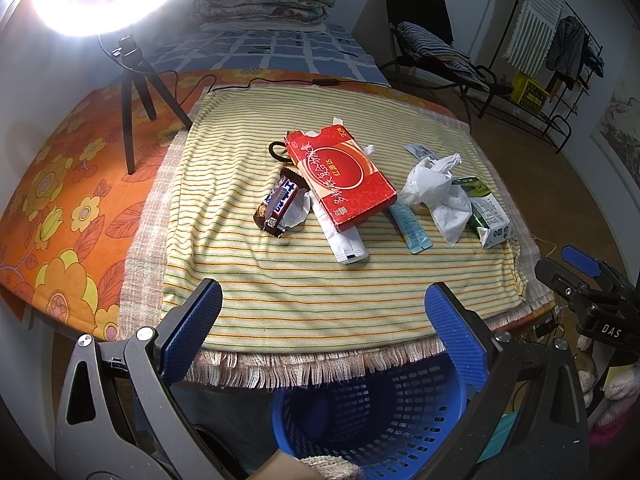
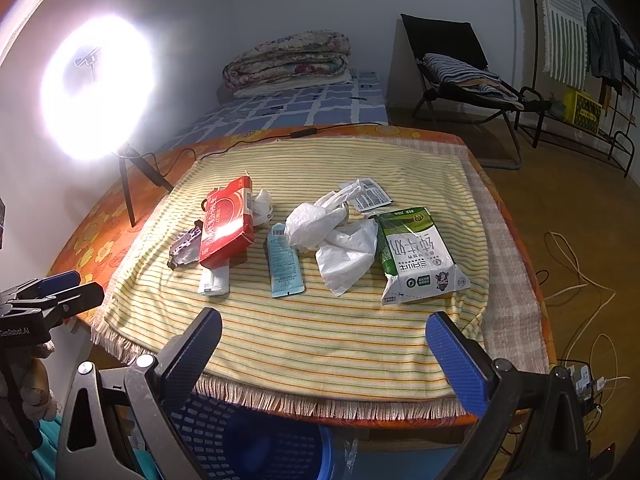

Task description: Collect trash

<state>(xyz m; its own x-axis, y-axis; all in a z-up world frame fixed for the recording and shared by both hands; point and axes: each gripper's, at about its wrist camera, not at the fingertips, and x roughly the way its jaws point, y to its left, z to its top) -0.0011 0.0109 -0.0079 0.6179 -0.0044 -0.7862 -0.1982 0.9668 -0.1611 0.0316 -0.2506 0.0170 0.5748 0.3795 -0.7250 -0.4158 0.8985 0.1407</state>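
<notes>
Trash lies on a striped cloth [image 1: 280, 280] on the table: a red box [image 1: 344, 176] [image 2: 226, 224], a dark candy wrapper [image 1: 280, 208] [image 2: 184, 248], a white packet [image 1: 344, 240] [image 2: 214, 280], a light blue sachet [image 1: 410, 226] [image 2: 284, 264], a crumpled white plastic bag [image 1: 440, 192] [image 2: 336, 240], a green and white milk carton [image 1: 488, 212] [image 2: 416, 256]. A blue basket [image 1: 368, 412] [image 2: 248, 440] stands below the table's front edge. My left gripper [image 1: 324, 328] is open and empty above the basket. My right gripper [image 2: 324, 352] is open and empty over the cloth's front edge.
A ring light on a tripod [image 1: 132, 92] [image 2: 96, 88] stands at the table's back left, its cable running along the back. A bed [image 2: 288, 108], a folding chair [image 2: 460, 76] and a clothes rack [image 1: 560, 52] stand behind. Cables [image 2: 576, 280] lie on the floor at right.
</notes>
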